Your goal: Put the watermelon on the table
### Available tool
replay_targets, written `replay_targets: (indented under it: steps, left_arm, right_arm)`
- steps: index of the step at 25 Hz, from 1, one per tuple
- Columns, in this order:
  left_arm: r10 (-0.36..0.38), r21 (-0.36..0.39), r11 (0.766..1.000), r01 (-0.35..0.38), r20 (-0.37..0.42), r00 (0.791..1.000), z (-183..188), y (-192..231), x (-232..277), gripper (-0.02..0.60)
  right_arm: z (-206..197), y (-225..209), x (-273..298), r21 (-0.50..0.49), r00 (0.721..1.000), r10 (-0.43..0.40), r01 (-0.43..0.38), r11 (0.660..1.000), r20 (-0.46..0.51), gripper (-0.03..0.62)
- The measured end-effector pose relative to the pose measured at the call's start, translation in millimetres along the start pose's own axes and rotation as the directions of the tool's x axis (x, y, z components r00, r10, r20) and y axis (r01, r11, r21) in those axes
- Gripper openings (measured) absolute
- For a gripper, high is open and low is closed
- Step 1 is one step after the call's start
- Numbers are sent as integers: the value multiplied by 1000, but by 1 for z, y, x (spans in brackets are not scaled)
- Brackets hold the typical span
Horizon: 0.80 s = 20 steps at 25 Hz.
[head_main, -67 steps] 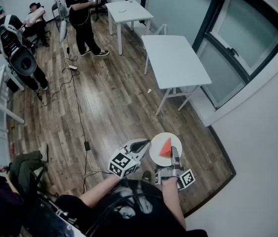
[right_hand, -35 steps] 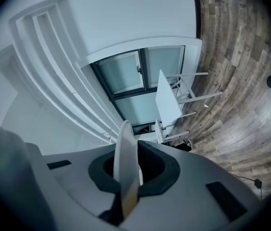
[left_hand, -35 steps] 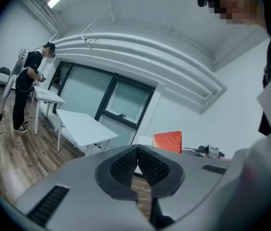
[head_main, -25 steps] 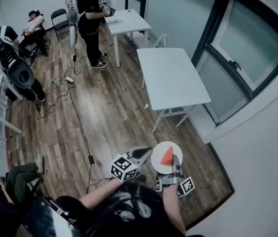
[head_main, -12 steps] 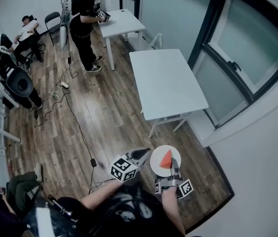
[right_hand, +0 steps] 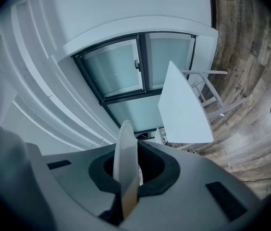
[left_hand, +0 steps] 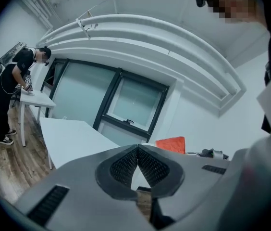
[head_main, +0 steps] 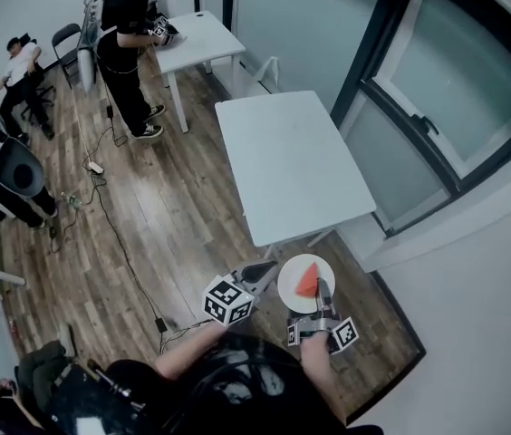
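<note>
Near the bottom of the head view, a person is holding a gripper in each hand above the wooden floor [head_main: 192, 207]. The right gripper [head_main: 321, 290] is pinching the near edge of a round white plate [head_main: 289, 285]. In the right gripper view, the plate [right_hand: 125, 162] is showing edge-on between the two dark pads, and the jaws are squeezing tight on its rim. A red slice of watermelon [head_main: 307, 282] is lying on the middle of the plate. The plate is hanging in the air just past the near end of a long white table [head_main: 292, 161]. It is not resting on the table.

The left gripper [head_main: 269, 268] is sitting just left of the plate. I cannot tell if it is touching the plate. In the left gripper view, the left gripper [left_hand: 138, 150] is closed, its tips are meeting, and nothing is between them. Behind those jaws, a bit to the right, the watermelon [left_hand: 170, 144] is peeking out. The white table [left_hand: 73, 134] is stretching away on the left.

Far away on the left, a standing person [head_main: 124, 39] is leaning over a second white table [head_main: 203, 30]. A big dark-framed window [head_main: 446, 89] is filling the right wall. A black cable [head_main: 120, 243] is lying across the floor.
</note>
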State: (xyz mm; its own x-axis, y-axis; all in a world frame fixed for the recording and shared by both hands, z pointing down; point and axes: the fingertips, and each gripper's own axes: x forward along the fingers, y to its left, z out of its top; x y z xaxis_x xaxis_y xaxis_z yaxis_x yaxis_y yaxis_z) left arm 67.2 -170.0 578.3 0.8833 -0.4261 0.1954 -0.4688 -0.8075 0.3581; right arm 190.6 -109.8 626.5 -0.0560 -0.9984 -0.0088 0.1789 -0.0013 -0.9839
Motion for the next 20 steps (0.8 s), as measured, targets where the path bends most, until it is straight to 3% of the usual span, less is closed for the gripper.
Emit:
replay_targets:
  steps: [10,16,20]
  left_arm:
    - [-67,-29,997,66,-46,997,10,40,49,5]
    - [-68,-38,997,66,-64,996,19,66,102,5]
    - [-58,-106,993,47,-107,993,4,92,153,5]
  right_arm:
    - [16,-9,50,19,998,-35,34,999,56,21]
    - [61,-13,93,23,995,-55,54,998,78,21]
    - [102,-9,128,0,994,-77,78,997,74,21]
